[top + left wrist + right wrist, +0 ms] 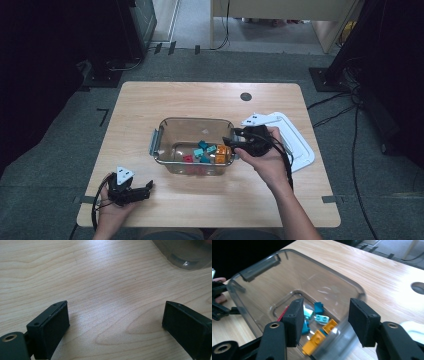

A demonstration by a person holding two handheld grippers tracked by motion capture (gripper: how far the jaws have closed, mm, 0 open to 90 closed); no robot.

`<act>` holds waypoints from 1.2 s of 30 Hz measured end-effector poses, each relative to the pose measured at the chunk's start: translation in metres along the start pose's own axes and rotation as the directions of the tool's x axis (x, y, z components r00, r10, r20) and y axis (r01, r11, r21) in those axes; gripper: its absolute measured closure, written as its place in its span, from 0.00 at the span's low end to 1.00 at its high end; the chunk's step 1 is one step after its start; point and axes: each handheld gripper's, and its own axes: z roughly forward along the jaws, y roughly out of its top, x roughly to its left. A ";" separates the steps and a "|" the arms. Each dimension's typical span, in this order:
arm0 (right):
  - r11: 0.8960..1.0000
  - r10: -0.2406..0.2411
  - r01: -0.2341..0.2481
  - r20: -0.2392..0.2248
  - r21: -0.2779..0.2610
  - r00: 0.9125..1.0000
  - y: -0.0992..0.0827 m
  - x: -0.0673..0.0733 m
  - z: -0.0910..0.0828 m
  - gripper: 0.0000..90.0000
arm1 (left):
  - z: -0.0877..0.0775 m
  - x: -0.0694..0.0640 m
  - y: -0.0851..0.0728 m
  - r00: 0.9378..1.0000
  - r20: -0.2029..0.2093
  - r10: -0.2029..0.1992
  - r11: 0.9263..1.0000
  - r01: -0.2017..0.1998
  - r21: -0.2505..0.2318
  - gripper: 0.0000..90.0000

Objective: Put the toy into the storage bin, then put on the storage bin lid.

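A clear plastic container (165,122) stands mid-table and holds orange bricks (220,154), teal bricks (202,147) and a red brick (188,158). My right gripper (231,142) hovers at the container's right rim, pointing left into it. In the right gripper view, that gripper (327,322) is open above the rim (359,290), with nothing between the pads. Below lie an orange brick (319,337), a teal brick (319,307) and the red brick (283,313). My left gripper (145,189) rests open on the table's front left; its jaws (115,327) hold nothing.
A white lid (295,140) lies flat just right of the container, under the right hand. A round cable hole (245,96) sits in the far part of the tabletop. The container's corner (185,255) shows ahead of the left gripper. Bare wood (150,100) surrounds the container.
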 end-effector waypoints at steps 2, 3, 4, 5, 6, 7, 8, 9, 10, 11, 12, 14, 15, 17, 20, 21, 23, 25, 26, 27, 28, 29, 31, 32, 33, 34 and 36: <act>1.000 0.007 -0.007 0.013 -0.001 1.000 -0.003 -0.005 -0.004 0.51 | 0.000 0.000 0.000 1.000 0.000 0.000 1.000 0.000 0.000 0.08; 1.000 0.008 -0.008 0.017 -0.004 1.000 -0.004 -0.007 -0.006 0.50 | 0.000 0.000 0.000 1.000 0.000 0.000 1.000 0.000 0.000 0.08; 1.000 0.011 -0.011 0.021 -0.005 1.000 -0.005 -0.009 -0.009 0.49 | 0.000 0.000 0.000 1.000 0.000 0.000 1.000 0.000 0.000 0.08; 1.000 0.015 -0.015 0.026 -0.004 1.000 -0.007 -0.012 -0.010 0.48 | 0.000 0.000 0.000 1.000 0.000 0.000 1.000 0.000 0.000 0.08; 1.000 0.018 -0.018 0.031 -0.003 0.999 -0.008 -0.014 -0.012 0.46 | 0.000 0.000 0.000 1.000 0.000 0.000 1.000 0.000 0.000 0.08; 1.000 0.020 -0.020 0.032 -0.002 0.999 -0.009 -0.016 -0.014 0.44 | 0.000 0.000 0.000 1.000 0.000 0.000 1.000 0.000 0.000 0.08; 1.000 0.017 -0.017 0.034 0.000 0.999 -0.011 -0.018 -0.015 0.41 | 0.000 0.000 0.000 1.000 0.000 0.000 1.000 0.000 0.000 0.08; 1.000 0.015 -0.015 0.038 0.006 0.999 -0.013 -0.019 -0.017 0.39 | 0.000 0.000 0.000 1.000 0.000 0.000 1.000 0.000 0.000 0.08; 1.000 0.014 -0.015 0.043 0.012 0.999 -0.014 -0.020 -0.018 0.36 | 0.000 0.000 0.000 1.000 0.000 0.000 1.000 0.000 -0.001 0.08; 1.000 0.015 -0.016 0.046 0.013 0.999 -0.017 -0.023 -0.020 0.33 | 0.000 0.000 0.000 1.000 0.000 0.001 1.000 -0.001 0.000 0.08; 1.000 0.021 -0.021 0.049 0.013 0.999 -0.019 -0.025 -0.021 0.32 | 0.000 0.000 0.000 1.000 0.000 0.000 1.000 0.000 0.000 0.08; 1.000 0.029 -0.029 0.046 0.010 0.999 -0.022 -0.029 -0.023 0.27 | 0.000 0.000 0.000 1.000 0.000 0.000 1.000 0.000 0.000 0.08; 0.999 0.032 -0.032 0.032 -0.002 0.999 -0.025 -0.032 -0.025 0.24 | 0.000 0.000 0.000 1.000 0.000 0.000 1.000 0.000 0.000 0.08; 1.000 0.027 -0.027 0.020 -0.011 0.999 -0.029 -0.036 -0.028 0.21 | 0.000 0.000 0.000 1.000 0.000 0.000 1.000 0.000 0.000 0.08; 1.000 0.020 -0.019 0.050 -0.022 0.999 -0.036 -0.042 -0.033 0.18 | 0.000 0.000 0.000 1.000 0.000 0.000 1.000 0.000 -0.001 0.08; 1.000 0.024 -0.023 0.055 -0.021 0.998 -0.038 -0.043 -0.034 0.18 | 0.000 0.000 0.000 1.000 -0.001 0.000 1.000 0.000 0.000 0.08; 0.999 0.035 -0.033 0.067 -0.028 0.997 -0.044 -0.047 -0.036 0.19 | 0.000 0.000 0.000 1.000 0.000 0.002 1.000 -0.002 0.002 0.08; 0.998 0.047 -0.044 0.083 -0.037 0.995 -0.050 -0.051 -0.039 0.20 | 0.000 0.000 0.000 1.000 -0.001 0.002 1.000 -0.002 0.001 0.08; 0.998 0.052 -0.049 0.089 -0.042 0.995 -0.053 -0.054 -0.040 0.20 | 0.000 0.000 0.000 1.000 0.000 0.000 1.000 0.000 0.001 0.08; 0.997 0.061 -0.057 0.095 -0.046 0.994 -0.056 -0.056 -0.042 0.20 | 0.000 0.000 0.000 1.000 0.000 -0.001 1.000 0.001 0.000 0.08; 0.997 0.071 -0.067 0.102 -0.047 0.992 -0.060 -0.058 -0.043 0.20 | 0.000 0.000 0.000 1.000 0.000 -0.001 1.000 0.001 0.000 0.08; 0.996 0.083 -0.079 0.109 -0.046 0.991 -0.063 -0.061 -0.043 0.20 | 0.000 0.000 0.000 1.000 0.000 -0.001 1.000 0.001 -0.001 0.08; 0.995 0.095 -0.091 0.125 -0.037 0.988 -0.069 -0.065 -0.044 0.20 | -0.001 0.000 0.000 1.000 0.000 0.001 1.000 -0.001 0.001 0.08; 0.994 0.103 -0.099 0.130 -0.036 0.986 -0.071 -0.067 -0.045 0.20 | 0.000 0.000 0.000 1.000 0.000 0.001 1.000 -0.001 0.001 0.08; 0.994 0.108 -0.104 0.133 -0.037 0.985 -0.074 -0.069 -0.045 0.20 | 0.000 0.000 0.000 1.000 0.000 0.001 1.000 -0.001 0.001 0.08; 0.993 0.113 -0.109 0.139 -0.035 0.984 -0.076 -0.071 -0.046 0.20 | 0.000 0.000 0.000 1.000 0.000 0.001 1.000 -0.001 0.001 0.08; 0.992 0.123 -0.119 0.143 -0.033 0.982 -0.079 -0.075 -0.047 0.21 | -0.001 0.000 0.000 1.000 0.000 0.001 1.000 -0.001 0.002 0.08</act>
